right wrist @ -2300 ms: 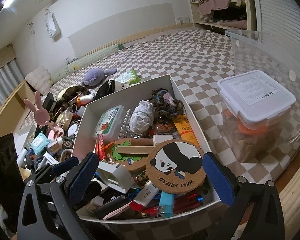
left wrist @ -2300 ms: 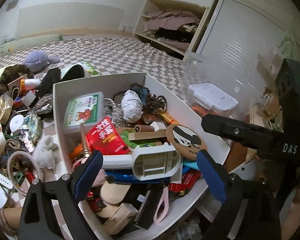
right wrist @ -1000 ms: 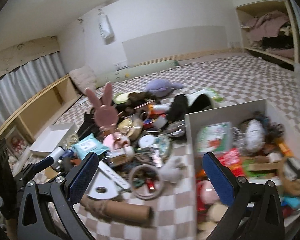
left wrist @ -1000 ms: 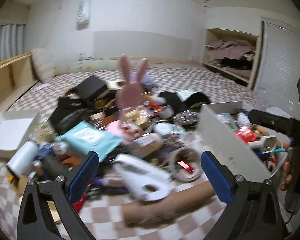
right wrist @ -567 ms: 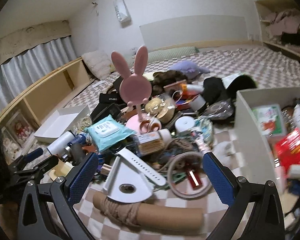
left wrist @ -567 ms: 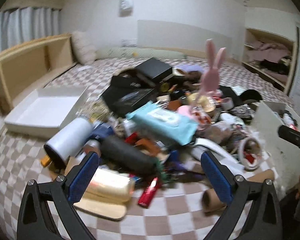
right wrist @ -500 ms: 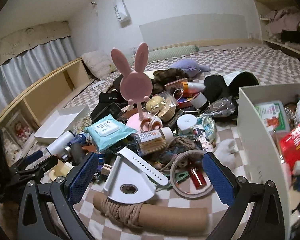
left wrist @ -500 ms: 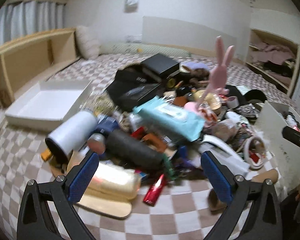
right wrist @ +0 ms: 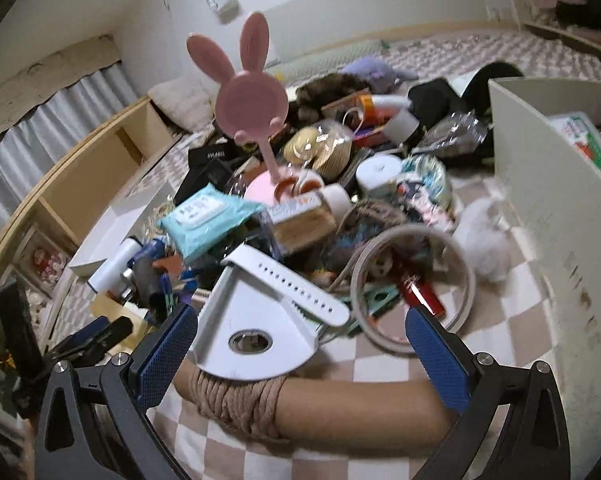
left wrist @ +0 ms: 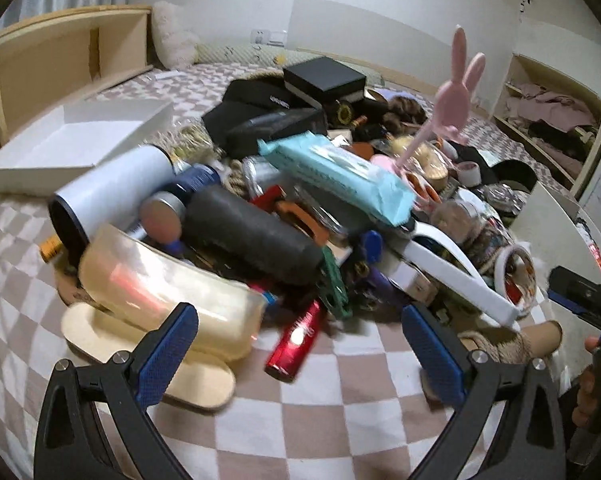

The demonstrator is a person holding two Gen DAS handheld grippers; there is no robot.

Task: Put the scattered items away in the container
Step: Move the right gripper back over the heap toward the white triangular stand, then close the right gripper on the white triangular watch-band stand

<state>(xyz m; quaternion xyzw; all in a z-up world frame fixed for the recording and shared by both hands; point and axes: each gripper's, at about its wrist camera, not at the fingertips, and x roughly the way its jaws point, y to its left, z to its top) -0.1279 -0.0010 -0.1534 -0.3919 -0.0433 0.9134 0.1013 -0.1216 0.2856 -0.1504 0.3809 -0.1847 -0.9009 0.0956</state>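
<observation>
Both tools hang over a heap of clutter on a checkered cloth surface, each with its blue pads spread wide apart and nothing between them. The left tool (left wrist: 298,334) points at the heap's near edge, where a red tube (left wrist: 296,339) lies on the cloth just ahead of the gap; beside it to the left a translucent yellowish container (left wrist: 168,290) rests on a flat beige insole-like piece (left wrist: 188,376). Behind these lie a black cylinder (left wrist: 256,236), a white cylinder (left wrist: 112,184) and a teal wipes pack (left wrist: 336,176), with a pink bunny-eared mirror (left wrist: 458,88) standing up farther back. The right tool (right wrist: 300,344) is over a cardboard tube wound with rope (right wrist: 312,404), which lies crosswise between its pads without visible contact; a white fan-shaped piece (right wrist: 256,332) overlaps the tube's rope end. A tape ring (right wrist: 414,288) lies just beyond. The white container (right wrist: 548,208) stands at the right edge of the heap, with items already inside it.
</observation>
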